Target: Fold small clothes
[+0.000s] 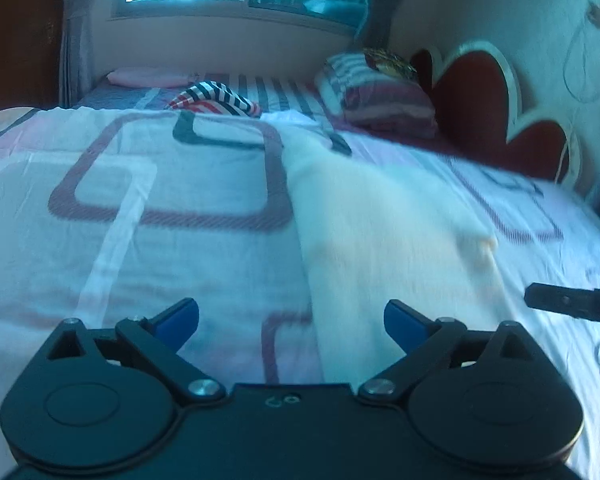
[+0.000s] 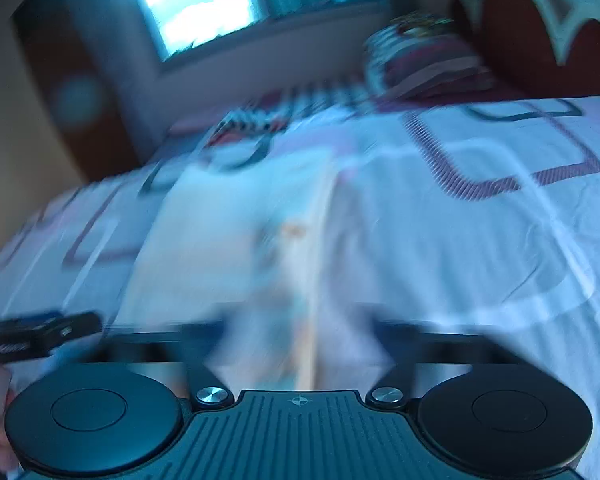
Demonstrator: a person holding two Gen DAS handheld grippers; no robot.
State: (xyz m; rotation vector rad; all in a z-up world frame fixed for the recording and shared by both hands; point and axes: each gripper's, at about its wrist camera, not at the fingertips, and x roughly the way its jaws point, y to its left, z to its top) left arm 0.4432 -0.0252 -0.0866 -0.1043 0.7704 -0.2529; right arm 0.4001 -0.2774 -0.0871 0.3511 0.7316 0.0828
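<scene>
left gripper (image 1: pixel 291 322) open, white garment (image 1: pixel 388 232) on bedsheet (image 1: pixel 140 240)

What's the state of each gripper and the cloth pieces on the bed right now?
left gripper: open, nothing between the fingers.
right gripper: open, blurred, holding nothing.
white garment: lying flat on the bed sheet, released.
striped cloth: crumpled, farther back.
pillow: against the headboard.

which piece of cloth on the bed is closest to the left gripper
The plain white garment, spread flat just ahead of the open left gripper. The striped red, white and dark cloth lies bunched far back by the pillow.
</scene>
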